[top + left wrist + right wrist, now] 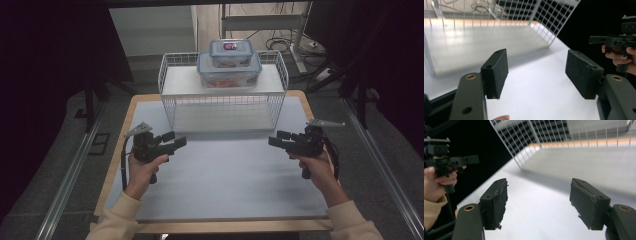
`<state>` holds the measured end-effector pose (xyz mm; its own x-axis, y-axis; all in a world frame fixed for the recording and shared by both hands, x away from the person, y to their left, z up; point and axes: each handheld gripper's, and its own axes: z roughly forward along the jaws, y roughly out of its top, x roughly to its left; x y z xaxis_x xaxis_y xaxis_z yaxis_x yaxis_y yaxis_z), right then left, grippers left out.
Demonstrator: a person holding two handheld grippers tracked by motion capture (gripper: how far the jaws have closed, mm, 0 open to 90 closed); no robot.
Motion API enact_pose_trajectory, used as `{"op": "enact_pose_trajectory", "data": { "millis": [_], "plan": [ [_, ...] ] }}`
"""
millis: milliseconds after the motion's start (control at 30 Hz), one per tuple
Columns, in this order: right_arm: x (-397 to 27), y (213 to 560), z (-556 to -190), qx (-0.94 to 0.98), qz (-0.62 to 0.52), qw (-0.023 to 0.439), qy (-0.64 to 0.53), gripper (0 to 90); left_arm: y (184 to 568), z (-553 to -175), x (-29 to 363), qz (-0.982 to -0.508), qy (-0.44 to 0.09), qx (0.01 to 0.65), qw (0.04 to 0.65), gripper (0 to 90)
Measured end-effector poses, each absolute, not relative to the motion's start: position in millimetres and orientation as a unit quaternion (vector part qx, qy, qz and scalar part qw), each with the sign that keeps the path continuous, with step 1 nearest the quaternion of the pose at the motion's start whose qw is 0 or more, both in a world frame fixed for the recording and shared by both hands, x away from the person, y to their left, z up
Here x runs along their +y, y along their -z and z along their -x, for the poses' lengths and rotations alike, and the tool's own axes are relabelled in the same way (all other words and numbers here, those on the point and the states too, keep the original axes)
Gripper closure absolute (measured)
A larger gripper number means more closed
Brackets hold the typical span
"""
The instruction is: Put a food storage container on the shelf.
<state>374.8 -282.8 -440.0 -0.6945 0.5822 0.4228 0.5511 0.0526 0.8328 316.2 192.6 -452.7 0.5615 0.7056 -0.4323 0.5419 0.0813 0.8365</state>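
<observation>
Near the top centre of the high view, two stacked clear containers [229, 67] sit on the upper shelf of a white wire rack [223, 95], well apart from both tools and above them in the frame. The larger box's long axis runs left to right; what is inside is hard to make out. At lower left, the left gripper [174, 140] is wide open and empty. At lower right, the right gripper [280, 139] is also spread, holding nothing, over the white table [225, 175].
</observation>
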Motion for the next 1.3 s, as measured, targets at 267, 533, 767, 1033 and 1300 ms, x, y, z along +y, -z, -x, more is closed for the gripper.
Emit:
{"op": "enact_pose_trajectory", "data": {
  "millis": [267,533,767,1033,1300],
  "plan": [
    [-288.2,483.8,-354.5,0.734,-0.406,0.014,-0.544,27.1,495.4,-305.7,185.2,-0.695,-0.049,0.478,0.535,28.8],
    [-283.4,501.4,-345.5,0.753,-0.406,0.026,-0.517,25.5,517.5,-300.2,172.3,-0.725,-0.046,0.475,0.496,26.2],
    [-279.1,506.4,-345.4,0.764,-0.401,0.031,-0.505,25.0,519.4,-301.3,175.5,-0.718,-0.042,0.485,0.498,25.7],
    [-280.0,505.4,-345.6,0.761,-0.402,0.031,-0.509,24.6,519.9,-301.1,176.6,-0.716,-0.036,0.478,0.508,24.4],
    [-280.9,505.4,-346.4,0.761,-0.402,0.032,-0.509,24.3,520.1,-300.9,177.0,-0.718,-0.041,0.479,0.504,24.3]
  ]
}}
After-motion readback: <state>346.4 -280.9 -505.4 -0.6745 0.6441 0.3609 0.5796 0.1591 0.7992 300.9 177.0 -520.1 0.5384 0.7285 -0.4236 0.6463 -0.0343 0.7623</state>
